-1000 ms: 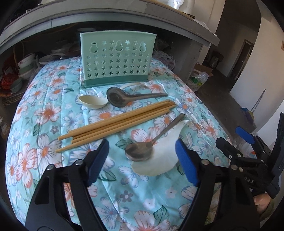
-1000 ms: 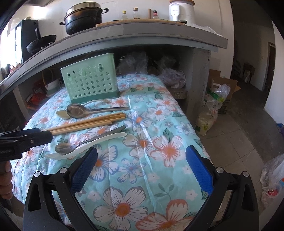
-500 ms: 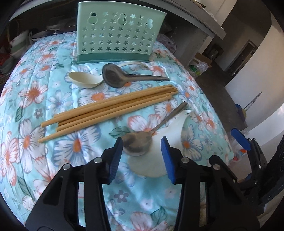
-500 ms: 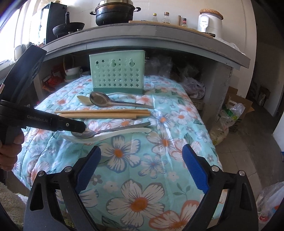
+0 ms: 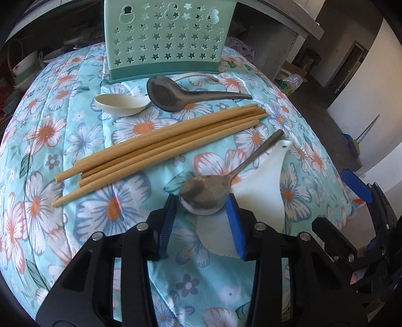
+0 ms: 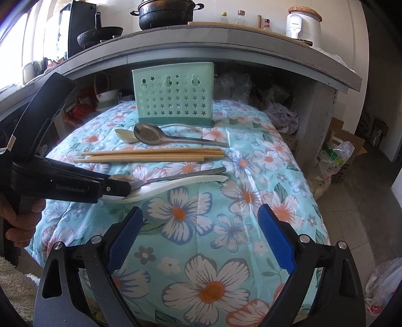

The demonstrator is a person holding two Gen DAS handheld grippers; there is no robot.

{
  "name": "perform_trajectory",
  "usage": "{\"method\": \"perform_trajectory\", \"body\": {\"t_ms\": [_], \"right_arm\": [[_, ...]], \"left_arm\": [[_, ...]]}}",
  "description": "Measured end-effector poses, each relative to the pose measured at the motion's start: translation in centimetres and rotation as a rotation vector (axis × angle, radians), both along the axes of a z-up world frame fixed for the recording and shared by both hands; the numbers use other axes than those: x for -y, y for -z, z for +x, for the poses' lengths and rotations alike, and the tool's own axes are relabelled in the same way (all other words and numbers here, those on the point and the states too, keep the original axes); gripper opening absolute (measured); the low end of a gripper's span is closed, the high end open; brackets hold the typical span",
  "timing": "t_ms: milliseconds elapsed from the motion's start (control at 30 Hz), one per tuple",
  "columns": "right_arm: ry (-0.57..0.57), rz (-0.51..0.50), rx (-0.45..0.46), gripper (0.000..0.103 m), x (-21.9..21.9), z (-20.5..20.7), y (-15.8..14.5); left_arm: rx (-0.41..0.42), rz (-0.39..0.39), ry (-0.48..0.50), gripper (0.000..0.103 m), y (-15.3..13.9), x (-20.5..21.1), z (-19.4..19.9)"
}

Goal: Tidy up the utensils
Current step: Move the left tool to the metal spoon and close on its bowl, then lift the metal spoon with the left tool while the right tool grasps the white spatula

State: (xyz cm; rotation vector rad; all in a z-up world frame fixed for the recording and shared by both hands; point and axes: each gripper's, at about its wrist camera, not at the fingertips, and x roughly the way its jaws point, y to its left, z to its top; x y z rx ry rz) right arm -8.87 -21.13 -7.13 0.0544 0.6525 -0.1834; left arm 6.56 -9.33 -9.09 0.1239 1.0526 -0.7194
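The left gripper (image 5: 202, 205) is seen with its blue pads (image 5: 167, 221) set on either side of the bowl of a metal spoon (image 5: 204, 195). Its jaws have just been closing, and they are now narrowed until the pads stand at the edges of the bowl; whether they are pressed onto it cannot be told. The spoon is laid on top of a white plastic spoon (image 5: 263, 191), just ahead of the fingertips. Its long axis is slanted away from the gripper, with the handle pointed ahead and to the right.

The right gripper (image 6: 199, 237) is held wide open over the cloth, with nothing between its pads, and nothing is touched by it.

Further ahead of the left gripper, a bundle of wooden chopsticks (image 5: 160, 148) is laid across, running from near left to far right. Beyond it a cream spoon (image 5: 120, 105) and a dark ladle (image 5: 176, 95) are placed, the ladle's handle pointed right. A mint green utensil holder (image 5: 165, 40) with star-shaped holes is stood upright at the far edge.

Everything is rested on a turquoise floral cloth (image 6: 206, 241). Behind it a grey concrete counter (image 6: 226, 42) is seen, on which a black pot (image 6: 167, 12) and bottles (image 6: 240, 17) are kept.
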Motion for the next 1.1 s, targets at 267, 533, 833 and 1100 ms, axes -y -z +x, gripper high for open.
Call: {"method": "perform_trajectory", "body": {"t_ms": [267,533,833,1100], "right_arm": [[0.003,0.015,-0.007,0.090,0.1,0.3,0.2],[-0.014,0.010,-0.009,0.090,-0.3,0.4,0.2],[-0.031,0.006,-0.004,0.090,-0.8,0.3,0.1],[-0.041,0.013,-0.003,0.087,-1.3,0.1,0.2]], "left_arm": [[-0.015,-0.032,-0.026,0.022,0.0,-0.6,0.9],[-0.140,-0.148,-0.077,0.022,0.4,-2.0,2.7],[-0.130,-0.145,-0.102,0.014,0.6,-1.7,3.1],[-0.162,-0.213,-0.141,0.006,0.3,-2.8,3.4]]}}
